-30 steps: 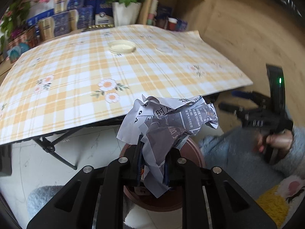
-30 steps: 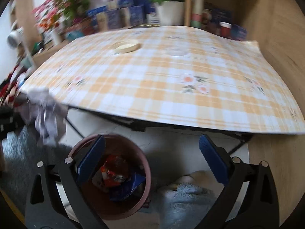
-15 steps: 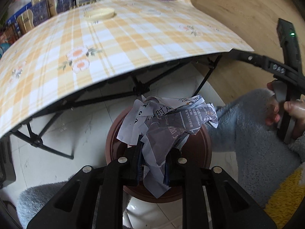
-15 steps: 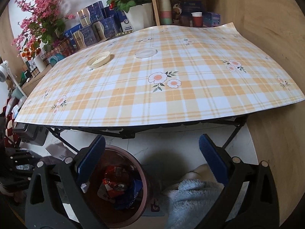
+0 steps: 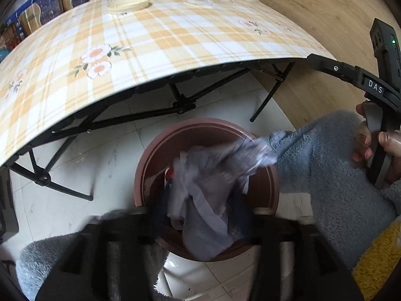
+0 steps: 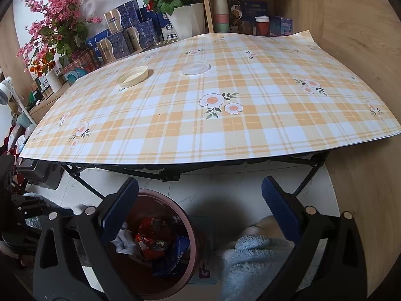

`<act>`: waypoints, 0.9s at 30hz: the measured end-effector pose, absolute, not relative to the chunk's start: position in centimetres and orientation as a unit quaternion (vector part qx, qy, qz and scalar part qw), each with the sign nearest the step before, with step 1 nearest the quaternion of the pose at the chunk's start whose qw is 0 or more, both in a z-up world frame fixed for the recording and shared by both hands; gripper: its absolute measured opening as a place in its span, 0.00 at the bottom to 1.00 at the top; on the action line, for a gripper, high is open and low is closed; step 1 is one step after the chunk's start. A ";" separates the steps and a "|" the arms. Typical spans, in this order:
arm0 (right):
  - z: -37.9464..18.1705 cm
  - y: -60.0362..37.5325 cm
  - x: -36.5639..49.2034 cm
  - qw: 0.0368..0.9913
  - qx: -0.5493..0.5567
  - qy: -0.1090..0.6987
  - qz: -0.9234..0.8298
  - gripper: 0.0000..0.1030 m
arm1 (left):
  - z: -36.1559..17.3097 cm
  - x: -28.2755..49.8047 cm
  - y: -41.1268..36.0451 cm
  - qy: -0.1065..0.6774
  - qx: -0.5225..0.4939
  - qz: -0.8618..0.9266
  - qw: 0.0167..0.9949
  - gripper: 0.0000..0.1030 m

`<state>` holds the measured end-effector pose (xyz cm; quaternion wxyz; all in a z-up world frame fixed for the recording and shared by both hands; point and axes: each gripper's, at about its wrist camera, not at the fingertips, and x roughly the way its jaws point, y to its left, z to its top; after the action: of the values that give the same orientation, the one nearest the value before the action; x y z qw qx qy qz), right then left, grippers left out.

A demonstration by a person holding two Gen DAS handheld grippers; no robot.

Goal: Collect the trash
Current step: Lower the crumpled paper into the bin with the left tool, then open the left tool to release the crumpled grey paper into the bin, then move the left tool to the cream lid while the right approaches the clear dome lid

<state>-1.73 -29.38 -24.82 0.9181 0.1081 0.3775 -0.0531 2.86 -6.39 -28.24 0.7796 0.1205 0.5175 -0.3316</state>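
Observation:
A crumpled newspaper ball [image 5: 210, 183], motion-blurred, hangs over the brown round bin [image 5: 150, 165] on the floor. My left gripper [image 5: 200, 215] is blurred right above the bin; its fingers look spread apart with the paper between them. In the right wrist view the bin [image 6: 185, 225] holds red wrappers, a blue bag and white paper [image 6: 124, 242]. My right gripper [image 6: 200, 205] is open and empty, above the bin's right side.
A folding table with a yellow plaid cloth [image 6: 225, 105] stands over the bin, with a cream lid [image 6: 132, 76] and a clear lid [image 6: 196, 67] on it. Boxes, flower pots and a shelf stand behind. Grey fleece sleeves and a knee are close by.
My left gripper has dropped lower over the bin and its fingers have spread; the newspaper ball is slipping down from them. The right gripper has lifted and turned toward the table.

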 end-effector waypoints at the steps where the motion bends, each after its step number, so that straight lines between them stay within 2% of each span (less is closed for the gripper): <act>1: -24.8 -29.4 -1.8 0.918 0.108 0.378 -0.053 0.94 | -28.0 2.8 -6.3 0.511 0.115 -0.334 0.784 0.72; 6: -24.9 -29.3 -1.7 0.917 0.110 0.379 -0.049 0.94 | -26.8 2.9 -5.3 0.486 0.096 -0.301 0.815 0.78; 8: -24.8 -29.1 -1.7 0.918 0.107 0.378 -0.051 0.94 | -25.9 3.1 -4.5 0.469 0.083 -0.275 0.835 0.84; 15: -24.1 -29.1 -1.3 0.921 0.105 0.371 -0.048 0.94 | -23.8 4.8 -1.2 0.448 -0.009 -0.242 0.861 0.89; 18: -23.4 -29.5 -1.0 0.926 0.114 0.356 -0.040 0.94 | -23.0 6.8 0.3 0.455 -0.060 -0.237 0.856 0.94; 22: -22.2 -30.2 0.0 0.930 0.134 0.342 -0.018 0.94 | -21.3 9.8 1.7 0.448 -0.115 -0.221 0.859 0.94; 27: -20.5 -30.4 2.2 0.945 0.106 0.310 -0.017 0.95 | -18.8 13.6 0.2 0.421 -0.090 -0.234 0.872 0.94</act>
<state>2.18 -30.45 -20.46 0.9445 0.1063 0.3102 -0.0173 13.55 0.22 -18.75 0.8719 -0.0898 0.4209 -0.2336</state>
